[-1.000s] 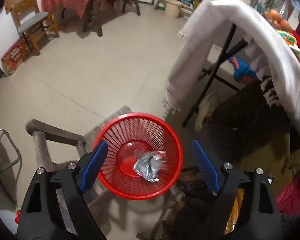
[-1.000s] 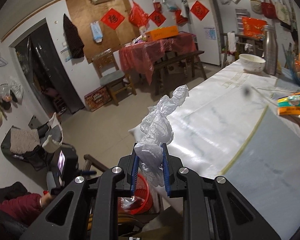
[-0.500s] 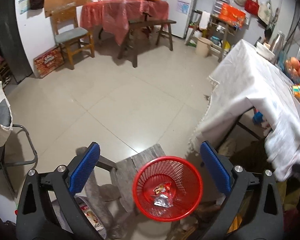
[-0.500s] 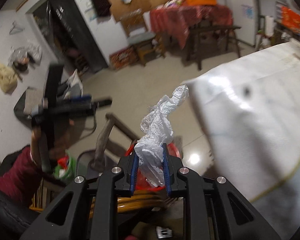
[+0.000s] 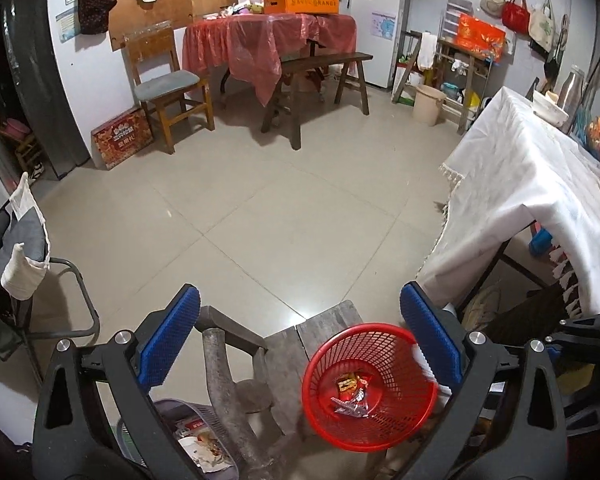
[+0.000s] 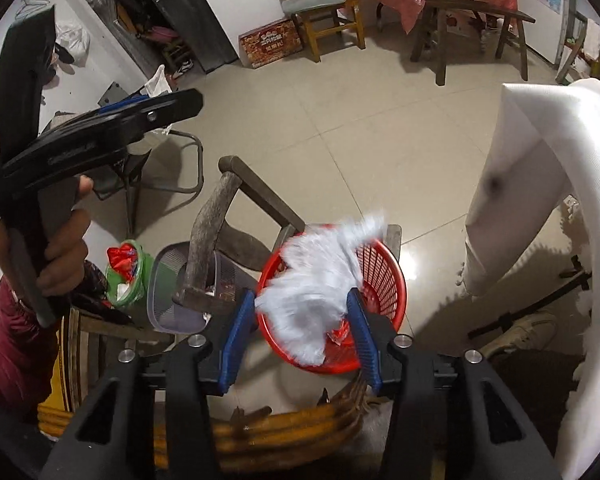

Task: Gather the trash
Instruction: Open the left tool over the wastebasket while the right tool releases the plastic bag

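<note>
A red mesh basket (image 5: 370,386) sits on a wooden chair seat and holds a few wrappers (image 5: 352,394). It also shows in the right wrist view (image 6: 384,276). My right gripper (image 6: 298,330) is open above the basket. A crumpled white plastic bag (image 6: 320,280), blurred by motion, lies loose between its spread blue fingers over the basket's mouth. My left gripper (image 5: 300,344) is open and empty, held high and to the left of the basket. It shows at the left in the right wrist view (image 6: 100,132).
A table with a white cloth (image 5: 532,184) stands to the right of the basket. A grey mesh bin (image 6: 180,292) and a green bag of trash (image 6: 126,272) sit left of the chair. A wooden chair (image 5: 168,88) and a red-covered table (image 5: 268,36) stand far back.
My right gripper has moved down over the red basket and opened, letting go of the white plastic bag. My left gripper has risen and tilted up toward the room.
</note>
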Tool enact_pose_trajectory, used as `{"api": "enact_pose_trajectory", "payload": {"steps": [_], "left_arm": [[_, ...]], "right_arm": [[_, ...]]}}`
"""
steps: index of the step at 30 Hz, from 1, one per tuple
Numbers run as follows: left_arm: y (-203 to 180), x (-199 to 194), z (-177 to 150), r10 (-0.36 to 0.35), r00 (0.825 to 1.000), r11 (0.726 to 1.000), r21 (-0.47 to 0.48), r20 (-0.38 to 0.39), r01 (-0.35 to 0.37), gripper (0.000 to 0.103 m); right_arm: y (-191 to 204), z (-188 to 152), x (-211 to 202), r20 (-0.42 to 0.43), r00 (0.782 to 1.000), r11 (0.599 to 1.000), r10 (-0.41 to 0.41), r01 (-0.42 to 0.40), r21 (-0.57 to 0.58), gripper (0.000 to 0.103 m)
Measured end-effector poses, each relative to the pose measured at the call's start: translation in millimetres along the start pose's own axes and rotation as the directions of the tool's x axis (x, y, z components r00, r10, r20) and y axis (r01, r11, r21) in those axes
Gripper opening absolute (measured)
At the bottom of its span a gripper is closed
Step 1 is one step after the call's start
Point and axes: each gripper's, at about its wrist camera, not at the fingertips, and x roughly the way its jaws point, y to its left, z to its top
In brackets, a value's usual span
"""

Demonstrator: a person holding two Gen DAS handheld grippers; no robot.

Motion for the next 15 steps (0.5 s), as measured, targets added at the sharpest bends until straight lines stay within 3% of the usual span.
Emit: {"api": "enact_pose_trajectory", "payload": {"steps": [8,15], "left_arm": [[-0.1,-3.1,3.0,-0.009,1.000,1.000,0.000,0.013,0.009,0.096],[-11.0,-10.6,6.8,-0.026,0.999,0.999,0.028,0.029,0.025,0.096]], "right_arm": [[-10.6,-0.9,-27.9,0.066,0.998,1.000,-0.020,0.019,0.015,0.049],[-17.9,-5.2,-60.9,0.162,0.984,0.997,-0.069,0.064,0.036,0.058]]}}
